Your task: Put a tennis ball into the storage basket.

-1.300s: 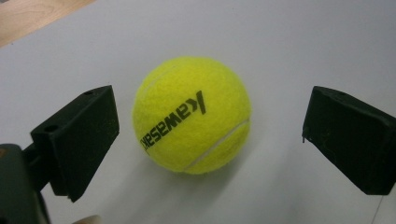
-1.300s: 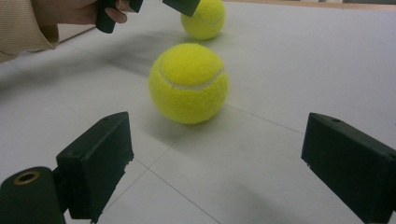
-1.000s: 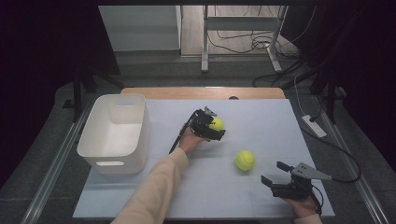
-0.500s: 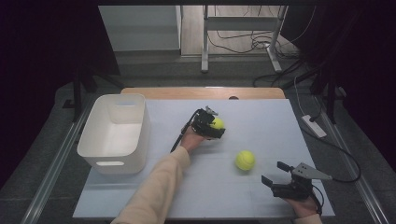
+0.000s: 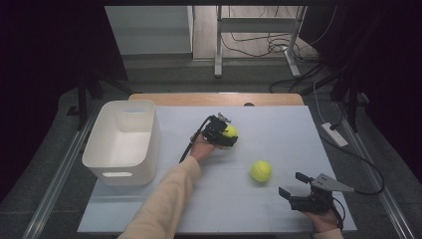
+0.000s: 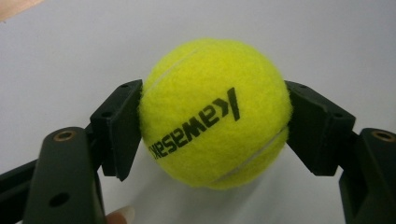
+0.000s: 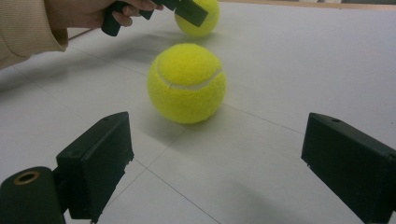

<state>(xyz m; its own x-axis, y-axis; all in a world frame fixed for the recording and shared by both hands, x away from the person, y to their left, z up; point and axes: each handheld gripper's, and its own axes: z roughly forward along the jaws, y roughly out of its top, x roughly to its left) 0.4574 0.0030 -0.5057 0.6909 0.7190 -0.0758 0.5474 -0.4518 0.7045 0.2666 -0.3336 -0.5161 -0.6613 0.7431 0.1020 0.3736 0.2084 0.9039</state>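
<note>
A yellow tennis ball [image 6: 212,114] with black lettering sits on the pale table between the pads of my left gripper [image 5: 228,134], whose jaws have just been closing and now press on both its sides. The same ball [image 5: 230,131] shows mid-table in the high view. A second tennis ball [image 5: 261,171] lies loose to the right and nearer the person. My right gripper [image 5: 293,185] rests near the front right edge, open, its jaws wide apart and pointing at that loose ball [image 7: 187,83] a short way ahead. The left gripper [image 7: 187,11] and its ball show beyond it.
A white plastic bin [image 5: 124,142] stands on the table's left side. A wooden strip [image 5: 214,99] runs along the far edge. Cables and a metal stand's legs lie on the floor behind, and a power strip [image 5: 334,134] off the right edge.
The left gripper's jaws have closed in around the far tennis ball. Both hands, the loose ball and the bin keep their places.
</note>
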